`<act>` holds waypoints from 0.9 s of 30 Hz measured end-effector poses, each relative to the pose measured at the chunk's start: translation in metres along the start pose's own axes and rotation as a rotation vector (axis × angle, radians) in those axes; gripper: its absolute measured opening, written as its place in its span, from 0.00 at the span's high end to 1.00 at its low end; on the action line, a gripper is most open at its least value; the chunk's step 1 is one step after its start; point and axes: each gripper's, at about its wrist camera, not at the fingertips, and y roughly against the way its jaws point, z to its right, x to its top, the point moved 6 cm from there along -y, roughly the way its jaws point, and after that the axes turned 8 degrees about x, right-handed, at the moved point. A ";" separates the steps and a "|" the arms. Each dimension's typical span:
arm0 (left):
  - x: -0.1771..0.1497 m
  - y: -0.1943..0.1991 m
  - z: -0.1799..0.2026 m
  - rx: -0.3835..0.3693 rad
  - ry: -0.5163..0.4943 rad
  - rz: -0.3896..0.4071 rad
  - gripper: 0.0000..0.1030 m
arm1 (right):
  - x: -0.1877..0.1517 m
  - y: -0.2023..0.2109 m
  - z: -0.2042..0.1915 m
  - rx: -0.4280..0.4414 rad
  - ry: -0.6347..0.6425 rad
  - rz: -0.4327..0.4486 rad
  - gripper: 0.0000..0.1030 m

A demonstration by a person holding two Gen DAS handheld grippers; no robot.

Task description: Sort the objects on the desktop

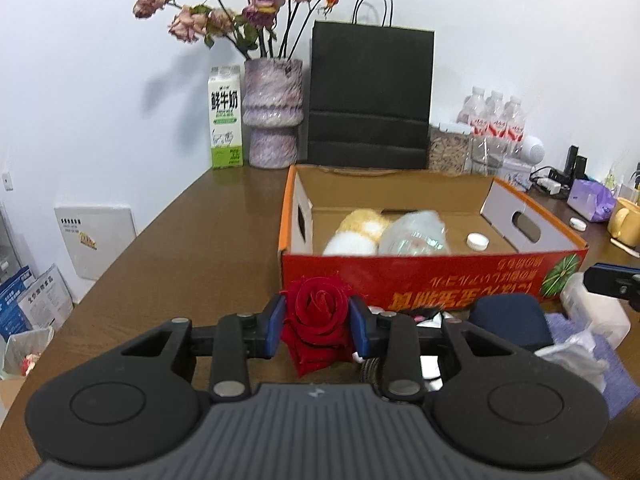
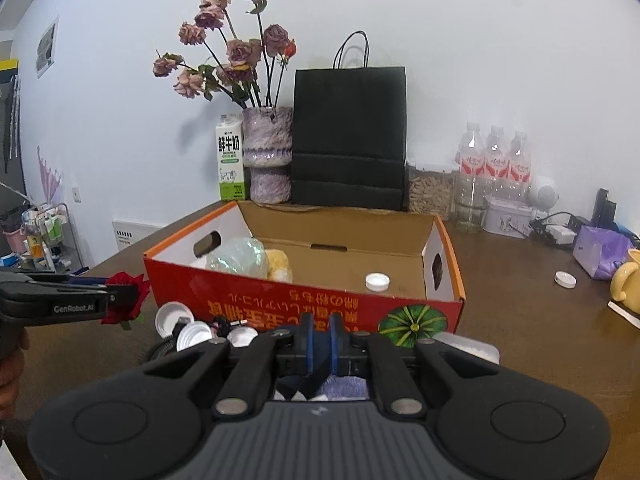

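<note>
The left tool (image 1: 317, 322) grips a red rose head (image 1: 316, 320) between its blue pads, held above the brown tabletop (image 1: 192, 248) just in front of the red cardboard box (image 1: 420, 276). From the right wrist view the same rose (image 2: 126, 298) pokes out of the left tool (image 2: 120, 294), whose side reads "GenRobot.AI". The right tool (image 2: 319, 344) has its pads drawn nearly together, apparently pinching a dark strap that hangs below them over a lilac cloth (image 2: 344, 386).

The open box (image 2: 304, 300) stands between both tools and the back wall. Inside it lie a crumpled clear plastic bottle (image 2: 236, 258), a yellow-and-white plush (image 2: 278, 264) and a white cap (image 2: 377, 281). Its near face carries upside-down orange lettering and a green melon picture (image 2: 412, 326).

Loose white lids (image 2: 192, 330) and a cable lie by the box's near corner. Behind the box stand a milk carton (image 1: 225, 118) printed 鲜牛奶, a mottled purple vase (image 1: 273, 114) of dried roses, a black paper bag (image 1: 370, 96), a clear jar of seeds (image 1: 449, 148) and three water bottles (image 1: 496, 120). Off to the right are a yellow mug (image 2: 626, 280) and a purple tissue pack (image 2: 600, 250).
</note>
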 end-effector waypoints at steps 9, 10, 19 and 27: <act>0.030 0.005 0.015 -0.030 -0.010 0.066 0.66 | 0.022 -0.002 -0.001 0.000 0.014 0.043 0.93; 0.034 0.005 0.017 -0.034 -0.011 0.073 0.66 | 0.026 -0.003 0.000 -0.002 0.015 0.048 0.93; 0.059 -0.012 0.042 -0.085 -0.008 0.089 0.66 | 0.056 -0.025 0.013 -0.004 0.000 0.062 0.93; 0.044 -0.010 0.037 -0.103 -0.007 0.073 0.66 | 0.010 -0.024 0.010 0.093 -0.028 -0.098 0.55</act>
